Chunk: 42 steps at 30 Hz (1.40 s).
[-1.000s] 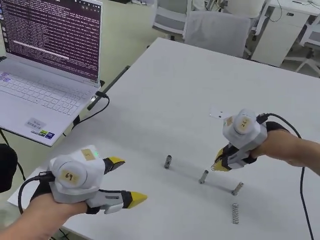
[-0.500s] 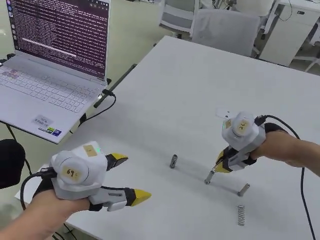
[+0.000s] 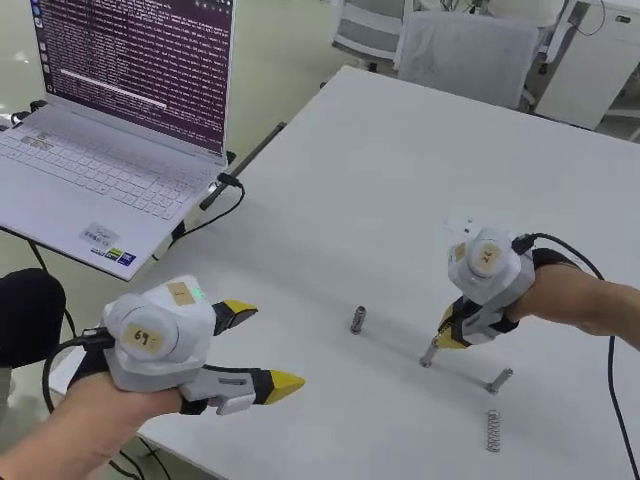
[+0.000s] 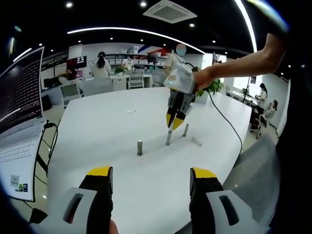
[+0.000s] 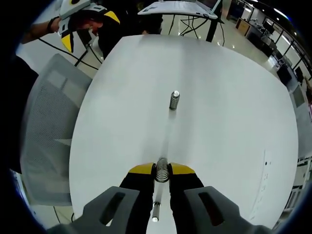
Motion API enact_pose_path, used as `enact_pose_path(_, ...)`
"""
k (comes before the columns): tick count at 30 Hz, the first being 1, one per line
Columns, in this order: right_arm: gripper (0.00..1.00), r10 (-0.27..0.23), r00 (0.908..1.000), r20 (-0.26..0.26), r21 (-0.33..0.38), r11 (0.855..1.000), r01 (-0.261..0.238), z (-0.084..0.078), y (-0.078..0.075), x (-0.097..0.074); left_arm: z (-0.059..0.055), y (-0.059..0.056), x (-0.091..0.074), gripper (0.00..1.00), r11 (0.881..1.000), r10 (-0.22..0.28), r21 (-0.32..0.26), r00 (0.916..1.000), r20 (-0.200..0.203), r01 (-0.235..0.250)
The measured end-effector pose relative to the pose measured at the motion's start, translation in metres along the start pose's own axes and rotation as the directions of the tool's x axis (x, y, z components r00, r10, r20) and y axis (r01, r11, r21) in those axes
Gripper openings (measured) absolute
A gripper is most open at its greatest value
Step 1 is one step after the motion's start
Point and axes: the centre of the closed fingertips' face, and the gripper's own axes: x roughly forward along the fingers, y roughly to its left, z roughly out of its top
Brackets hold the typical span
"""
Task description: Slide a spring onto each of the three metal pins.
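Laptop: open laptop [image 3: 100,130] sat at far left, off the white table [image 3: 380,170], screen lit with text.
Cable: dark cable [image 3: 215,190] lay at the table's left edge, beside the laptop.
Left gripper: left gripper [image 3: 268,345] was held low at the near left corner of the table, well apart from the pins. Its yellow-tipped jaws stood wide with nothing between them, confirmed in the left gripper view [image 4: 151,171].
Left pin: left pin [image 3: 357,320] stood upright on the table, alone, with a coil around its shaft; seen again in the right gripper view [image 5: 174,100].
Middle pin: middle pin [image 3: 430,352] stood just under the right gripper's tips.
Right gripper: right gripper [image 3: 445,335] pointed down at the middle pin, jaws drawn narrow and pinching a spring; the left gripper view showed it directly above that pin [image 4: 174,122].
Held spring: held spring [image 5: 162,170] sat clamped between the yellow pads, in line with the pin's shaft. Whether the coil was already around the pin top could not be told.
Right pin: right pin [image 3: 499,380] stood bare, near the middle pin.
Loose spring: loose spring [image 3: 492,430] lay flat on the table, near the right pin and not touching it.
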Motion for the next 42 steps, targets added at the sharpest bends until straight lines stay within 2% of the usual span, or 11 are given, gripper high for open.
enact_pose_path(11, 0.09, 0.008, 0.9996, -0.029, -0.021, 1.000, -0.008, -0.005, 0.000, 0.011, -0.003, 0.001, 0.002, 0.59, 1.000, 0.003, -0.004, 1.0000, -0.007, -0.003)
enact_pose_path(42, 0.09, 0.006, 0.9976, -0.069, -0.001, 1.000, -0.006, -0.015, 0.001, 0.047, -0.008, 0.004, -0.001, 0.58, 1.000, 0.008, -0.014, 0.9997, -0.023, -0.009)
